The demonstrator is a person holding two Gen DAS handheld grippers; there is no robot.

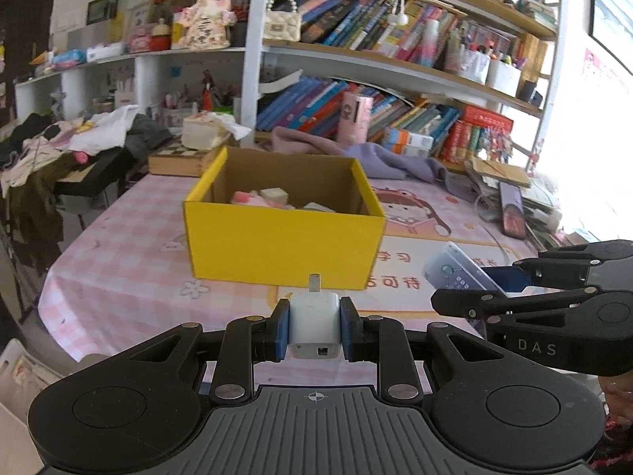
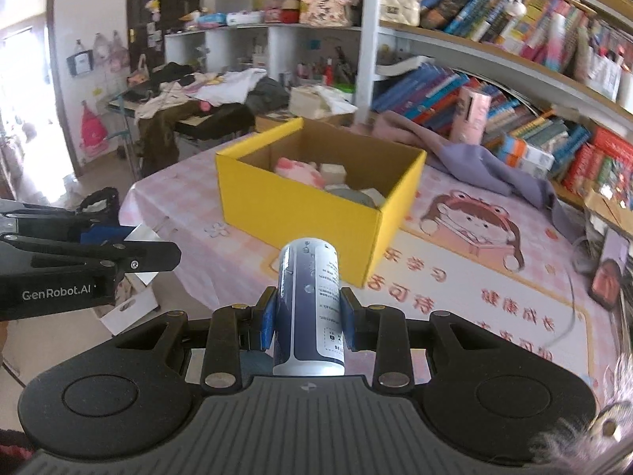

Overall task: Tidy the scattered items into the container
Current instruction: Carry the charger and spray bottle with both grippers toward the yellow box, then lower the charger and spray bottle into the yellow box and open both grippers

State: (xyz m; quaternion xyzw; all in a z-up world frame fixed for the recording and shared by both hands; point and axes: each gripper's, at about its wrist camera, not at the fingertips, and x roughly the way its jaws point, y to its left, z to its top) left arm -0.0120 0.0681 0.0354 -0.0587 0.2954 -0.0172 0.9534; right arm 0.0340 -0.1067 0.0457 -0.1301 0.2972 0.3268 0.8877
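Nearest in the left wrist view, the left hand-held gripper (image 1: 314,328) pinches a small white charger plug (image 1: 314,326) between its blue pads (image 1: 281,330), the plug's metal prong pointing forward toward the box. Just to its right, the right hand-held gripper (image 1: 480,289) reaches in from the side, clamped on a cylindrical bottle (image 1: 455,271) with a blue and white label. In the right wrist view, that same right hand-held gripper (image 2: 306,318) squeezes the bottle (image 2: 308,304) around its lower half, the bottle standing roughly along the fingers with its rounded end forward; the left hand-held gripper (image 2: 158,255) shows at the left edge, seen from the side. Both grippers are held above the table (image 1: 126,261), which is covered by a pink checked cloth printed with a cartoon girl. Beyond them, near the middle of the table, sits an open yellow cardboard box (image 1: 285,237) holding a pink plush toy (image 2: 298,170), a pale block (image 2: 332,172) and other small things. Behind the box a lilac cloth (image 1: 379,158) lies crumpled at the table's far edge. Farthest back, a bookshelf (image 1: 395,67) crowded with books fills the wall, and a pile of clothes (image 1: 79,138) lies to the left.
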